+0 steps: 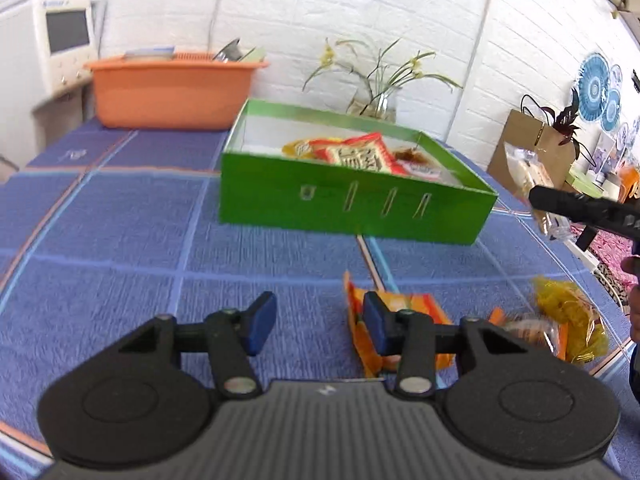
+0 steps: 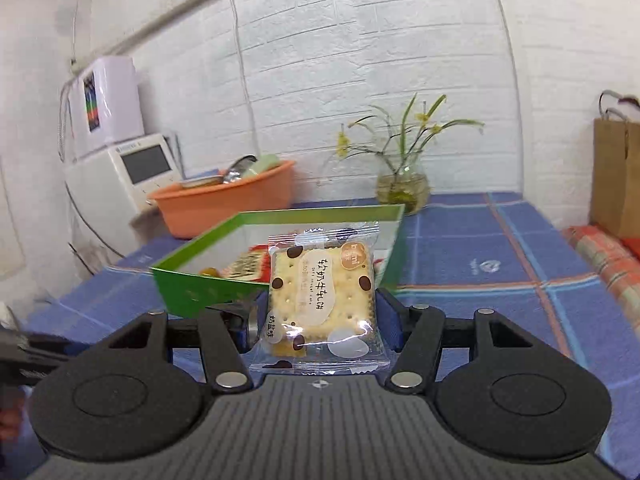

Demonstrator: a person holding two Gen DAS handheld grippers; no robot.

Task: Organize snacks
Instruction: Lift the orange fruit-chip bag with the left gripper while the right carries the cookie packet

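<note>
Carrying the cracker packet (image 2: pixel 322 300) to the green box (image 2: pixel 280 256) is the step in hand, as I judge it. The right tongs (image 2: pixel 316 316) stand wide and are clamped on the packet's two side edges, with the packet upright between the blue pads. From the right wrist view the box lies at twelve o'clock, just beyond the packet, and other snacks already lie inside. To do it well, bring the packet past the box's near wall and over the bare floor at its eleven o'clock side, lower it, then part the pads; the wrapper is slippery, so avoid tilting.

The left tongs (image 1: pixel 316 322) are partly apart with nothing between them. An orange snack packet (image 1: pixel 394 330) lies on the desk (image 1: pixel 120 240) behind the right pad, at about one o'clock from the tongs, and a yellow packet (image 1: pixel 572 320) lies at three o'clock. These still wait outside the box (image 1: pixel 352 204). Keep the left tongs low and clear of the right tongs (image 1: pixel 580 208) crossing at two o'clock.
</note>
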